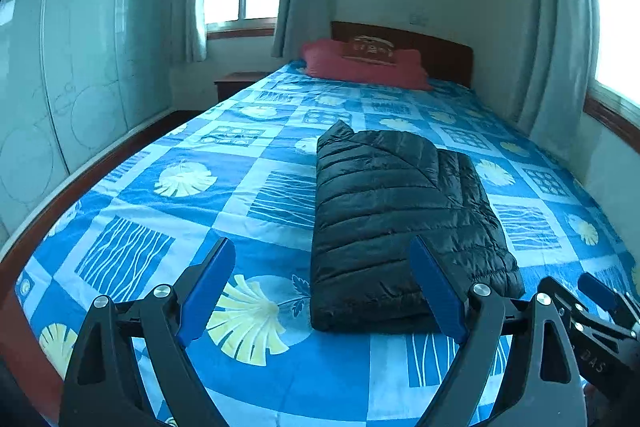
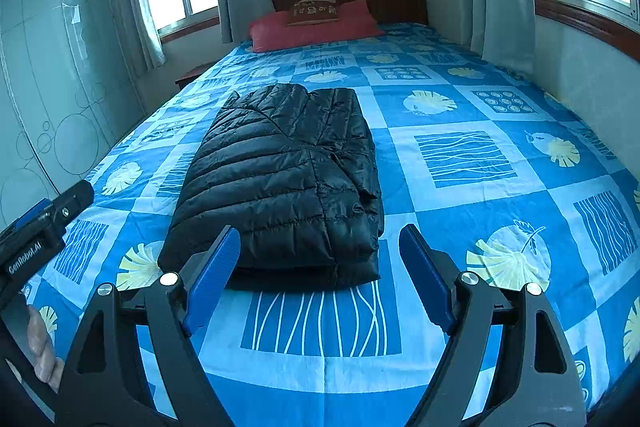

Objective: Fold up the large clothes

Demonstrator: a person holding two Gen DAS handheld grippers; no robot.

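Observation:
A black quilted down jacket lies folded into a thick rectangle on the blue patterned bedspread. In the right wrist view the same jacket sits just ahead, left of centre. My left gripper hovers near the jacket's front left corner, open, with nothing between its blue pads. My right gripper hangs over the jacket's near edge, open and apart from the cloth. Each gripper shows in the other's view: the right one at the lower right edge, the left one at the left edge with a hand on it.
A red pillow with a small brown cushion leans on the wooden headboard. A pale wardrobe stands left of the bed, beside a nightstand. Curtained windows are behind and to the right. The wooden bed frame edges the left side.

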